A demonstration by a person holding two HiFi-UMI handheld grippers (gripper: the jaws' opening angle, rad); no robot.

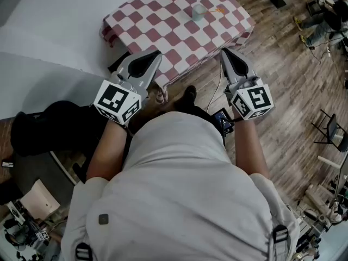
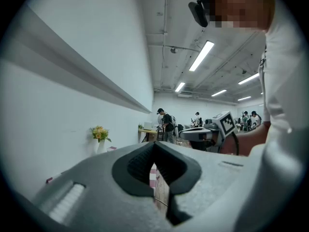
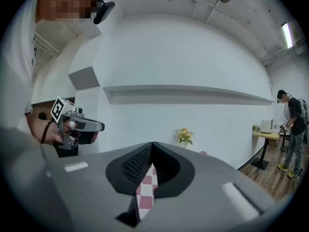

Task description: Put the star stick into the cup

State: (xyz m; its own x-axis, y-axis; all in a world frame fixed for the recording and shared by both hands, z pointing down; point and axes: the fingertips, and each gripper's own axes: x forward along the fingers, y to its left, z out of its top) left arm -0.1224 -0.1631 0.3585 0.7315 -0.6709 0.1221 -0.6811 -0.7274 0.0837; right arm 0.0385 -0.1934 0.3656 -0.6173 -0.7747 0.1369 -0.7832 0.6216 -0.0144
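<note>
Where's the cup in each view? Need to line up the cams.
Head view: cup near the top centre, standing on the checked cloth.
Left gripper view: not in it.
Right gripper view: not in it.
Shared landmark: the checked cloth, a thin sliver behind the jaws in the left gripper view, a clearer patch in the right gripper view.

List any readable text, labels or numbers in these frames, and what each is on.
No text can be read in any view.
Left cube: black-and-white square markers only, no letters.
Right cube: markers only, too.
Waist device: screen too small to read.
</note>
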